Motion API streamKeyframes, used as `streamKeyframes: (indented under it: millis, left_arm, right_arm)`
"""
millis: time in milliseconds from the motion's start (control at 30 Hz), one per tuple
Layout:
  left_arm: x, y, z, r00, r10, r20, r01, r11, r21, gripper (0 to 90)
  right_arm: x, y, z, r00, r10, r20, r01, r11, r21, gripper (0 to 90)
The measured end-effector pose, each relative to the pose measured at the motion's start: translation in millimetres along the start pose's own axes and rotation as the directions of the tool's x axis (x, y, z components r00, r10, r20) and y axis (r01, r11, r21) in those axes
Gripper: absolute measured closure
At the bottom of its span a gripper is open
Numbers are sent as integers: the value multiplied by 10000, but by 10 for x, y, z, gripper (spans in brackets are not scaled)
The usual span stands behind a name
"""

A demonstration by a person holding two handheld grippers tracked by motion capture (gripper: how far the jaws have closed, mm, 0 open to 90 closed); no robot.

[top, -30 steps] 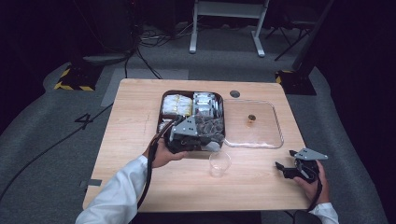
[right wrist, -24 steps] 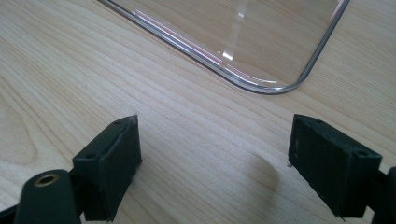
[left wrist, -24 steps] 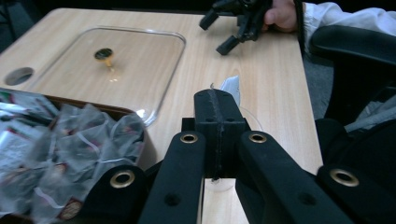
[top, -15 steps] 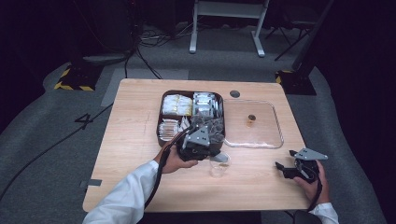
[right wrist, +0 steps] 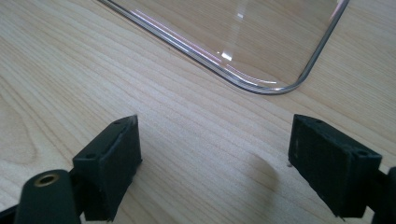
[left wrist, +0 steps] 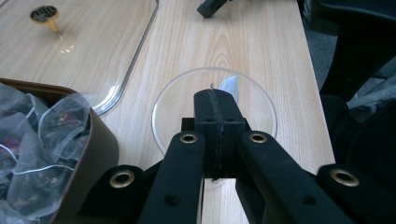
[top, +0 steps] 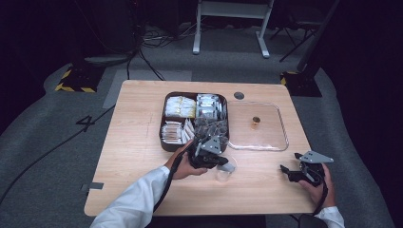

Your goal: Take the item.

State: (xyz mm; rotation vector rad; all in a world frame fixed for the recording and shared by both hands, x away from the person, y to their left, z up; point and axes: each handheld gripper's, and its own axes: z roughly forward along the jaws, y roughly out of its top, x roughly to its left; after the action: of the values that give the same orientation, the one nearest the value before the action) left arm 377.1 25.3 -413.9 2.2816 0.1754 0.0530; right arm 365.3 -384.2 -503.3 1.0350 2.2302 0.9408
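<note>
My left gripper [top: 226, 164] [left wrist: 215, 95] is shut on a small pale tea bag [left wrist: 230, 86] [top: 230, 166], whose corner pokes out past the closed jaws. It hangs just over the mouth of a clear glass cup [top: 223, 175] [left wrist: 163, 100] on the wooden table. Behind the gripper stands a dark compartment tray [top: 162, 142] [left wrist: 100, 140] with packets and mesh tea bags [left wrist: 37, 140]. Over at the table's right front, my right gripper [top: 285, 170] [right wrist: 215, 158] rests low, open, with bare wood between its jaws.
A clear lid [top: 266, 137] [left wrist: 102, 42] [right wrist: 243, 28] with a gold knob [top: 256, 119] [left wrist: 45, 14] lies flat to the right of the tray. A round cable hole [top: 239, 95] sits near the far edge. The table's front edge is close to both hands.
My left gripper has moved from the tray's front compartment down and right, bringing the tea bag over the glass cup. The right gripper has stayed still.
</note>
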Motion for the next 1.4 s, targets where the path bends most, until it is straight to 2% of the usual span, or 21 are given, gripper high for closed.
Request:
streamKeyframes:
  millis: [133,167,233,267,533,633,700,800,833,867,1033,1067,1167,1300,1367,1400]
  left_arm:
    - [13,-22,36,10000,-50,6,50,10000,78,886]
    - [15,-26,37,10000,-82,15,82,9999,91,842]
    - [15,-30,40,9999,-110,-74,111,9998,162,816]
    - [14,-31,40,9999,-99,-84,100,9998,173,785]
    - [12,-30,11,9999,41,-96,-40,10000,75,766]
    - [7,-29,-6,9999,121,-72,-121,9999,29,715]
    - [7,-24,-38,9994,260,-207,-258,9996,94,708]
    - [16,-23,-65,9994,258,-233,-258,9997,5,664]
    - [16,-23,-79,9993,231,-293,-232,9997,-32,664]
    - [16,-21,-109,9987,245,-449,-248,9997,-61,616]
    - [12,-24,-166,9973,248,-697,-257,9996,-114,518]
    - [6,-26,-202,9942,188,-1055,-200,9998,-97,470]
    - [13,-29,-241,9920,216,-1246,-225,9997,-56,450]
    - [21,-44,-308,9877,68,-1561,-64,10000,30,357]
    - [22,-62,-361,9830,10,-1834,2,10000,64,313]
    - [22,-62,-361,9830,10,-1834,2,10000,64,290]
  right_arm:
    - [0,0,0,10000,-4,8,4,10000,0,173]
    - [1,0,0,10000,-5,7,5,10000,-1,173]
    - [1,0,0,10000,-6,4,6,10000,-1,173]
    - [1,0,0,10000,-6,5,6,10000,-2,173]
    - [4,0,-1,10000,-19,16,19,10000,-16,173]
    - [4,0,-1,10000,-12,21,12,10000,-11,173]
    - [4,0,-1,10000,-13,14,13,10000,-13,173]
    - [2,0,-1,10000,-23,23,23,10000,-4,173]
    - [2,0,-1,10000,-23,23,23,10000,-4,173]
    - [2,0,-1,10000,-25,26,25,10000,-7,173]
    - [0,0,0,10000,-3,5,3,10000,0,173]
    - [0,0,0,10000,-4,6,4,10000,-2,173]
    - [0,0,0,10000,-6,8,6,10000,0,173]
    - [0,0,0,10000,3,-3,-3,10000,0,173]
    - [0,0,0,10000,4,-5,-4,10000,1,173]
    - [0,0,0,10000,3,-5,-3,10000,0,173]
